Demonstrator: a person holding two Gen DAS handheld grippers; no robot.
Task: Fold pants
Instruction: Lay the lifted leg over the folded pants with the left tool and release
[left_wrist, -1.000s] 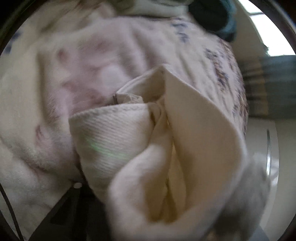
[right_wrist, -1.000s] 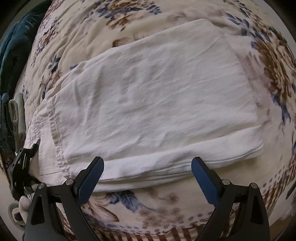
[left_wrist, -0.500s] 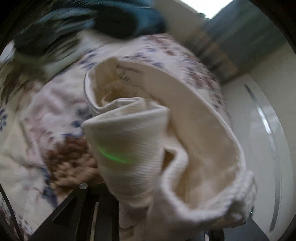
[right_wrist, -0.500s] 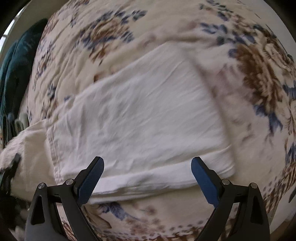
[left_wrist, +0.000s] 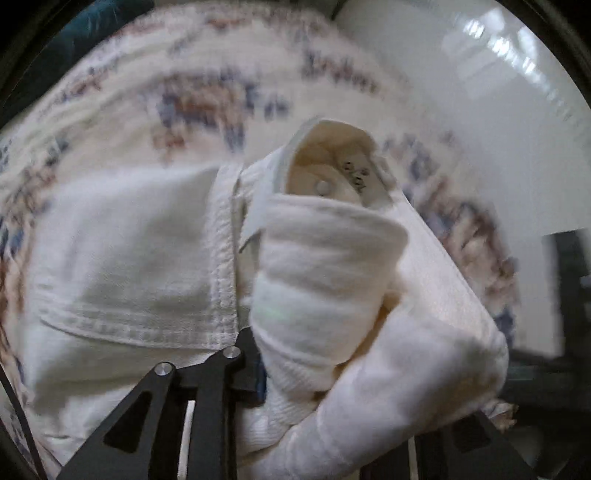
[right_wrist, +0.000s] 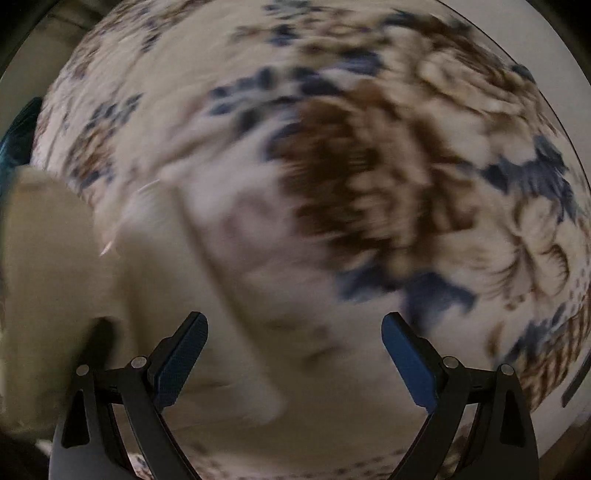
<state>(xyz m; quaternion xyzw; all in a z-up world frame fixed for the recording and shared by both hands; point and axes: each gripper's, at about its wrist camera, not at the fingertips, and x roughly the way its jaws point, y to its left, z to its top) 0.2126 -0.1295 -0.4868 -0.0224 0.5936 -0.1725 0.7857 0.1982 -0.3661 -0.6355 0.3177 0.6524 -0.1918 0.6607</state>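
Pants (left_wrist: 125, 258): cream, lying part-folded on floral bedspread (left_wrist: 207, 92).

Left wrist view: left claw (left_wrist: 332, 373) clamping bunched waistband, carrying it over the folded part; next move, judged: lay it flat, edges aligned. Bed edge near, right.

Right wrist view: blurred; right claw (right_wrist: 293, 354) gaping wide, holding nothing, bedspread open ahead.

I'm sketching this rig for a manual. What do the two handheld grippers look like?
Right gripper: black angular finger arms with silver rivets, tipped by blue ribbed pads. Left gripper: the same black arms and rivets, mostly hidden, with a thin dark cable at the frame's left edge.
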